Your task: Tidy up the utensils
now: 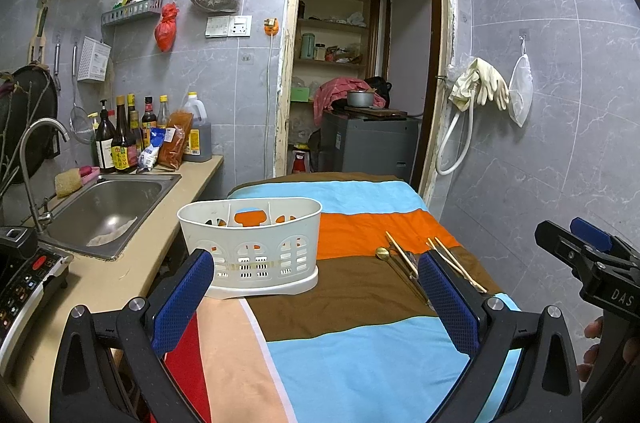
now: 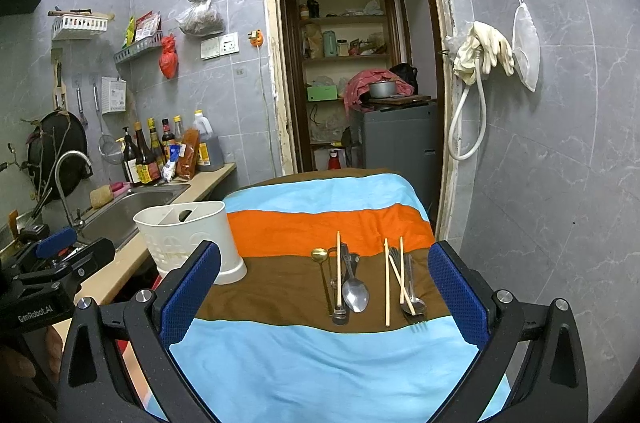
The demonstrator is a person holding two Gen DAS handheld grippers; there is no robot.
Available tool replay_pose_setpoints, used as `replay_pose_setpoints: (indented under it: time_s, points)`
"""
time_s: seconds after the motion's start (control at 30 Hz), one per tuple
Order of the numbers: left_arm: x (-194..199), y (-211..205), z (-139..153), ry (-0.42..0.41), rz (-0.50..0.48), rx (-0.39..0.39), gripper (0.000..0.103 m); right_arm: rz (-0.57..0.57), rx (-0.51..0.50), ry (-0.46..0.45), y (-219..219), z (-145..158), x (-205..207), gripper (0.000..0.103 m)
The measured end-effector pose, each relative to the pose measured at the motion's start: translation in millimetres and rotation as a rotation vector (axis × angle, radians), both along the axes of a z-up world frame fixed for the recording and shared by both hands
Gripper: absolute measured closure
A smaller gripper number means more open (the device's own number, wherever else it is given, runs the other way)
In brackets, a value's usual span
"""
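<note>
hovering wide open and empty, the right gripper (image 2: 324, 293) is facing the utensils (image 2: 370, 283) lying ahead between its fingers on the striped cloth (image 2: 320, 363); the left gripper (image 1: 316, 299), likewise spread and seemingly holding nothing, is sitting near the white caddy (image 1: 250, 247).

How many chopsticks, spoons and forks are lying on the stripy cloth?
Chopsticks: 4
Spoons: 3 (1 gold, 2 silver)
Forks: 1
Dark metal utensil, kind unclear: 1
Total: 9
</note>
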State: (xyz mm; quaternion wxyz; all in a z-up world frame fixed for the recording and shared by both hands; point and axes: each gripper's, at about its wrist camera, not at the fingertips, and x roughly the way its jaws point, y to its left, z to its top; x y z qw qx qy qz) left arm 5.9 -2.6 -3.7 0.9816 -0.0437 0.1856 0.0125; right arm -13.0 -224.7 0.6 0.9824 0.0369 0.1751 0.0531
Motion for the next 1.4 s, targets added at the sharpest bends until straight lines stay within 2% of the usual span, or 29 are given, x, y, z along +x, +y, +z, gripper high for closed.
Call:
replay_pose_setpoints:
  time_s: [0.27,0.47,0.67,0.9,1.07,1.2,1.4]
  points:
    - [0.4,-4.8,4.9,-0.028,-0.010,-0.004,0.000,-0.009,0.005,-0.019,6.2,-0.7,-0.5,0.001]
    - [10.8,-8.9,14.5,-0.070,-0.033,-0.010,0.000,-0.018,0.019,-0.056,-2.6,13.1,4.9,0.001]
    - [30.8,-22.5,26.1,-0.114,-0.047,-0.020,0.000,-0.012,-0.004,-0.089,-18.0,36.4,19.1,0.001]
    - [67.1,-44.1,28.3,-0.124,-0.049,-0.013,0.000,-0.012,-0.002,-0.109,-44.1,51.4,47.4,0.001]
    - [98.9,-59.0,20.3,-0.089,-0.040,-0.018,0.000,-0.016,0.003,-0.091,-70.2,49.3,80.9,0.001]
    - [128.7,-70.1,7.3,-0.027,-0.026,-0.021,0.000,-0.007,-0.011,-0.064,-87.7,43.0,112.1,0.001]
    - [173.9,-76.5,-22.0,0.093,-0.016,-0.061,0.001,0.049,-0.006,0.083,-107.6,15.6,169.8,0.001]
